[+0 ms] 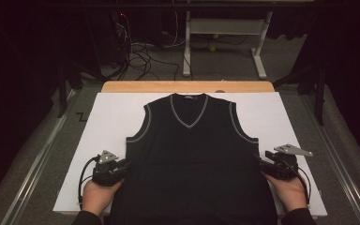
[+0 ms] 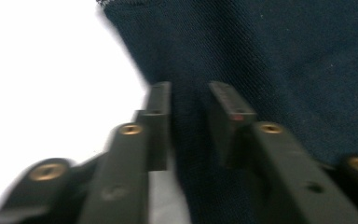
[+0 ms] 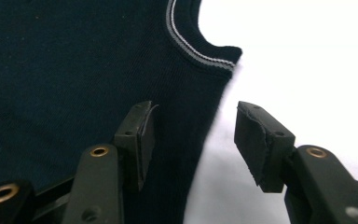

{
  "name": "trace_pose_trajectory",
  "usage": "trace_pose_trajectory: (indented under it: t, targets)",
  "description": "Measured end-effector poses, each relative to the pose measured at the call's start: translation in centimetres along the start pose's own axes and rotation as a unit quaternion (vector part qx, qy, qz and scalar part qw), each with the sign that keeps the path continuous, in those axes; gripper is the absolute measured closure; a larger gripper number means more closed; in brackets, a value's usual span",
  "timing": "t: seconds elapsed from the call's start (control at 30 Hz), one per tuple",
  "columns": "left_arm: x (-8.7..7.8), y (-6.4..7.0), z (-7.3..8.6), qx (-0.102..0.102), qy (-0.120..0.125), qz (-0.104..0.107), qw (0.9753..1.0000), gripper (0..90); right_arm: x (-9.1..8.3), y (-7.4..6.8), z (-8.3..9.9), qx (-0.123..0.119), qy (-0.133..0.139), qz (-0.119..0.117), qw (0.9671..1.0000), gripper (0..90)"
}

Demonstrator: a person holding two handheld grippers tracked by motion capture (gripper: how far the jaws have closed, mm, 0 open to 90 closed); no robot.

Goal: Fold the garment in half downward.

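A dark sleeveless V-neck vest (image 1: 190, 154) with pale trim lies flat, neck away from me, on a white board (image 1: 108, 112). My left gripper (image 1: 124, 165) sits at the vest's left side edge, below the armhole. In the left gripper view the left gripper (image 2: 191, 88) is open, its narrow gap over the edge of the vest (image 2: 284, 60). My right gripper (image 1: 258, 161) is at the right side edge. In the right gripper view the right gripper (image 3: 193, 109) stands wide open, one jaw over the vest (image 3: 74, 60) and the other over the board (image 3: 307, 56).
The board rests on a wooden table (image 1: 187, 86). Behind it on the carpet are loose cables (image 1: 140, 56) and a white desk frame (image 1: 225, 28). Metal rails (image 1: 37, 164) run along both sides of the table.
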State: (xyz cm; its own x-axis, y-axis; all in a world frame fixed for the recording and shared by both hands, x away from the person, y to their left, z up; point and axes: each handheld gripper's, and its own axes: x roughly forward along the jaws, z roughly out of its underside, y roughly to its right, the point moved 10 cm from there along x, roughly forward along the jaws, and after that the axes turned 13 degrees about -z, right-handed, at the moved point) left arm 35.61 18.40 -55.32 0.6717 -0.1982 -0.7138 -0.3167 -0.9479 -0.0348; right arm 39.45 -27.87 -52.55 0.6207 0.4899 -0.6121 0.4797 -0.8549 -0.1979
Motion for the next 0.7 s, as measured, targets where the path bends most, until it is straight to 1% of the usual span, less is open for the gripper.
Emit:
trace_pose_trajectory:
  t: [0.03, 0.07, 0.1, 0.13, 0.17, 0.2, 0.23, 0.27, 0.3, 0.33, 0.37, 0.4, 0.43, 0.47, 0.5, 0.57, 0.6, 0.63, 0.67, 0.7]
  targets:
    - [0.0, 0.0, 0.0, 0.008, 0.002, -0.002, 1.0, 77.3, 0.4, 0.0, 0.0, 0.0, -0.007, 0.0, 1.0, 48.1]
    - [0.0, 0.0, -0.1, 0.011, 0.004, -0.008, 0.9999, 79.6, 0.7, 0.0, -0.1, -0.003, -0.014, 0.003, 0.9999, 47.9]
    - [0.0, 0.0, -0.1, 0.011, 0.004, -0.008, 0.9999, 80.2, 0.7, 0.0, -0.1, -0.003, -0.014, 0.003, 0.9999, 47.9]
    - [0.1, -0.1, -0.2, 0.011, 0.006, -0.015, 0.9998, 80.4, 1.2, 0.2, -0.1, -0.011, -0.024, 0.018, 0.9995, 46.2]
    - [0.1, -0.4, -0.3, 0.013, 0.008, -0.027, 0.9995, 80.4, 1.3, 0.3, -0.2, -0.01, -0.027, 0.02, 0.9994, 46.1]
    - [0.1, -1.0, -0.5, 0.006, 0.013, -0.039, 0.9991, 80.5, 1.5, 0.4, -0.2, -0.006, -0.03, 0.018, 0.9994, 45.6]
    - [0.1, -1.0, -0.5, 0.006, 0.013, -0.039, 0.9991, 80.5, 1.5, 0.4, -0.2, -0.006, -0.03, 0.018, 0.9994, 45.6]
    - [0.1, -1.6, -0.5, -0.003, 0.017, -0.044, 0.9989, 80.5, 1.8, 0.6, 0.0, 0.0, -0.039, 0.015, 0.9991, 45.7]
    - [0.1, -1.6, -0.5, -0.003, 0.017, -0.044, 0.9989, 80.5, 1.8, 0.6, 0.0, 0.0, -0.039, 0.015, 0.9991, 45.7]
    - [0.0, -2.1, -0.5, -0.01, 0.021, -0.047, 0.9986, 80.6, 1.9, 0.5, 0.0, -0.007, -0.04, 0.016, 0.999, 49.7]
    - [0.0, -2.1, -0.5, -0.01, 0.021, -0.047, 0.9986, 80.6, 1.9, 0.5, 0.0, -0.007, -0.04, 0.016, 0.999, 49.7]
    - [-0.2, -2.3, -0.3, -0.01, 0.018, -0.047, 0.9987, 80.6, 1.9, 0.2, 0.0, -0.015, -0.04, 0.01, 0.999, 58.9]
    - [-0.2, -2.3, -0.3, -0.01, 0.018, -0.047, 0.9987, 80.6, 1.9, 0.2, 0.0, -0.015, -0.04, 0.01, 0.999, 58.9]
    - [-0.3, -2.4, -0.1, -0.013, 0.018, -0.046, 0.9987, 80.6, 2.0, -0.1, 0.1, -0.018, -0.041, -0.003, 0.999, 70.1]
    - [-0.4, -2.3, 0.0, -0.013, 0.016, -0.045, 0.9988, 80.6, 2.0, -0.1, 0.1, -0.018, -0.041, -0.003, 0.999, 70.1]
    - [-0.5, -2.1, 0.3, -0.009, 0.013, -0.043, 0.9989, 80.6, 2.0, -0.4, 0.1, -0.023, -0.04, -0.014, 0.9988, 80.4]
    - [-0.6, -2.0, 0.3, -0.004, 0.012, -0.044, 0.999, 80.6, 1.9, -0.5, 0.2, -0.028, -0.038, -0.017, 0.9987, 83.7]
    - [-0.6, -2.0, 0.3, -0.004, 0.012, -0.044, 0.999, 80.6, 1.9, -0.5, 0.2, -0.028, -0.038, -0.017, 0.9987, 83.7]
    - [-0.7, -1.8, 0.4, -0.003, 0.014, -0.041, 0.9991, 80.6, 1.6, -0.5, 0.2, -0.038, -0.035, -0.01, 0.9986, 85.3]
    - [-0.7, -1.8, 0.4, -0.003, 0.014, -0.041, 0.9991, 80.6, 1.4, -0.5, 0.3, -0.041, -0.033, -0.008, 0.9986, 85.7]
